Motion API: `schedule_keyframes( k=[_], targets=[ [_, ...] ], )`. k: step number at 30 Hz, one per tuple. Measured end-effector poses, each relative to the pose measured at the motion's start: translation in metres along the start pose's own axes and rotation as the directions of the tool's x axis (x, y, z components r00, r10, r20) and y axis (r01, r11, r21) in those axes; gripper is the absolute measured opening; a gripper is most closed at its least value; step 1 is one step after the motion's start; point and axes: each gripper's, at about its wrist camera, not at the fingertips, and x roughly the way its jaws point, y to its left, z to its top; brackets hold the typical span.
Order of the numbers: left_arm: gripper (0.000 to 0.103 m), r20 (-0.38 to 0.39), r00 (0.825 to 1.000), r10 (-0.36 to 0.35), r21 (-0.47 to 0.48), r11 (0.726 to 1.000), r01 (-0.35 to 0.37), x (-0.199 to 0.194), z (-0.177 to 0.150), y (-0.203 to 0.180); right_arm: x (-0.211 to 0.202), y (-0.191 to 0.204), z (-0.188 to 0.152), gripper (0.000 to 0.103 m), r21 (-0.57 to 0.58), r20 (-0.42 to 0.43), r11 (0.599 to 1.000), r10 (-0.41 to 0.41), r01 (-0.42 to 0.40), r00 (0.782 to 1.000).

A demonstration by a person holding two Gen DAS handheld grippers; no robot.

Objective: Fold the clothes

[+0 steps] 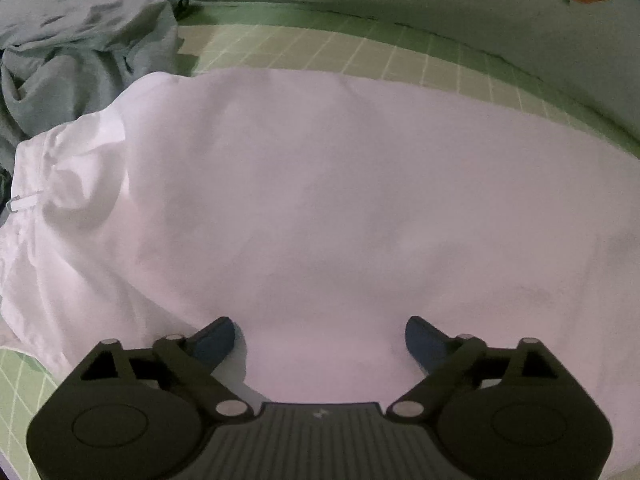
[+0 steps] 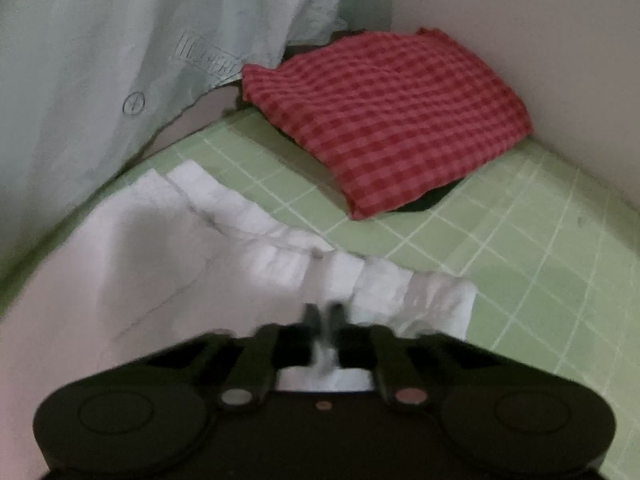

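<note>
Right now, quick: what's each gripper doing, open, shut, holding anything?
Left gripper: open wide over the white garment, gripping nothing.
Right gripper: shut on the white garment's gathered edge.

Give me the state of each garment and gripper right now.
white garment: spread flat on the green mat
grey garment: crumpled heap
red checked cloth: folded, set aside
left gripper: open above the white garment
right gripper: shut on the white garment's gathered edge
</note>
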Motion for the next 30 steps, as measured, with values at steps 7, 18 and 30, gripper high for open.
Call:
schedule_keyframes(
  k=[7, 18, 30],
  targets=[
    [0.100, -0.034, 0.999, -0.008, -0.022, 1.000, 0.007, -0.001, 0.003, 0.000, -0.078, -0.048, 0.002, 0.001, 0.135, 0.166, 0.990, 0.026, -0.049, 0.986],
    [0.103, -0.046, 0.999, -0.011, -0.017, 1.000, 0.010, 0.001, 0.002, -0.002, -0.035, -0.081, -0.030, 0.061, 0.265, 0.039, 0.964, 0.010, -0.020, 0.999],
    [0.103, -0.050, 0.999, -0.016, -0.010, 1.000, 0.016, 0.001, 0.000, -0.005, -0.038, -0.071, -0.024, 0.010, 0.129, 0.034, 0.991, -0.033, 0.028, 0.999]
  ],
)
